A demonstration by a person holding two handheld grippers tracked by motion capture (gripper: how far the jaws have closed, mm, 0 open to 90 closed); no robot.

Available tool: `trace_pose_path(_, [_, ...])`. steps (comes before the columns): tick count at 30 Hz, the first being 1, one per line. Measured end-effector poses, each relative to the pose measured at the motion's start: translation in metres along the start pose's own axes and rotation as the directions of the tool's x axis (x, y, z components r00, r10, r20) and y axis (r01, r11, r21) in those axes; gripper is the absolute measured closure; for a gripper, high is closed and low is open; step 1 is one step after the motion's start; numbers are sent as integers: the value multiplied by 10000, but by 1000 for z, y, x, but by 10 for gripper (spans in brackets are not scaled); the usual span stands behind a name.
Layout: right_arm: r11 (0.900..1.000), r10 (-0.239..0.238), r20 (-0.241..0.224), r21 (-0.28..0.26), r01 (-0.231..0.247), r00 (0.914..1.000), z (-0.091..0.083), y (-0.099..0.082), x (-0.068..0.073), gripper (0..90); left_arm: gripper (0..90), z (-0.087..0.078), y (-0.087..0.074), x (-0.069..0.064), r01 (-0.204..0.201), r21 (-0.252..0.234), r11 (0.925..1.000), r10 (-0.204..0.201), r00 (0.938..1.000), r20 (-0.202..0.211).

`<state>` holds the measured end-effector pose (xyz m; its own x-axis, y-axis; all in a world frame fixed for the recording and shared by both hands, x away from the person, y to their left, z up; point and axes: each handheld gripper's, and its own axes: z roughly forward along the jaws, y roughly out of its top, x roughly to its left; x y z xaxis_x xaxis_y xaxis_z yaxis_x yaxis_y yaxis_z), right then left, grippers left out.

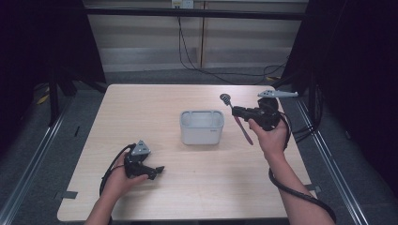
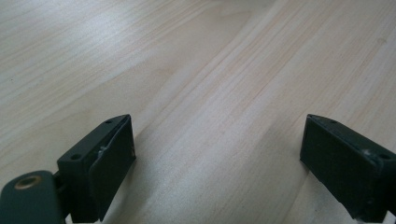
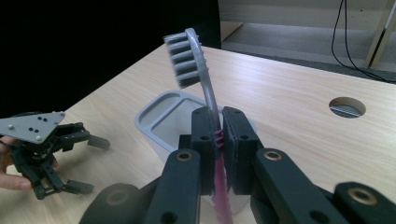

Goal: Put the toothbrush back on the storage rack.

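Right gripper point(image 1: 239, 112): jaws closed tight on a toothbrush point(image 1: 237, 119), clamped at the ribbed pink part of the handle. In the right gripper view the toothbrush point(image 3: 208, 93) runs up between the two pads; grey neck and grey bristle head rise above the jaw tips, bristles facing left in that view, pink handle end dropping below the jaws toward the camera. In the high view the brush head sticks out beyond the jaws away from the person, and the pink handle slants down toward the table on the near side of the jaws. The whole brush is held off the table.

Cup holder point(image 1: 202, 126): grey-white, rounded-rectangular, open top, standing upright on the table point(image 1: 155, 108). It sits just beside the right gripper, on its left in the high view, apart from the brush. In the right gripper view the holder point(image 3: 156, 112) lies directly behind and below the jaws, its rim showing two compartments.

Left gripper point(image 1: 157, 171): resting low at the table, well apart from the holder and the brush, on the person's near left. Jaws stand wide open, nothing between them; the left gripper view shows bare wood point(image 2: 210, 93) between the two pads. It also appears in the right gripper view point(image 3: 88, 163), jaws spread.
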<state>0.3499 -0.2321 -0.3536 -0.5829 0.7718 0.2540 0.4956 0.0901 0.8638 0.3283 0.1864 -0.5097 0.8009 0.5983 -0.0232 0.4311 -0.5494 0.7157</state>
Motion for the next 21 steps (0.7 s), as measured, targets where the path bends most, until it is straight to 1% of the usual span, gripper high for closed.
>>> trace_pose_path(12, [9994,-72,-10,-328,71,10000,2,10,3,838,98,0,0,0,52,-17,10000,-52,10000,15])
trace_pose_path(16, [9988,33,-68,-491,-36,10000,3,12,2,839,98,0,0,0,41,-16,10000,-41,10000,12])
trace_pose_path(21, [9979,-18,-34,-643,16,10000,3,16,2,839,98,0,0,0,60,-33,10000,-60,10000,-10])
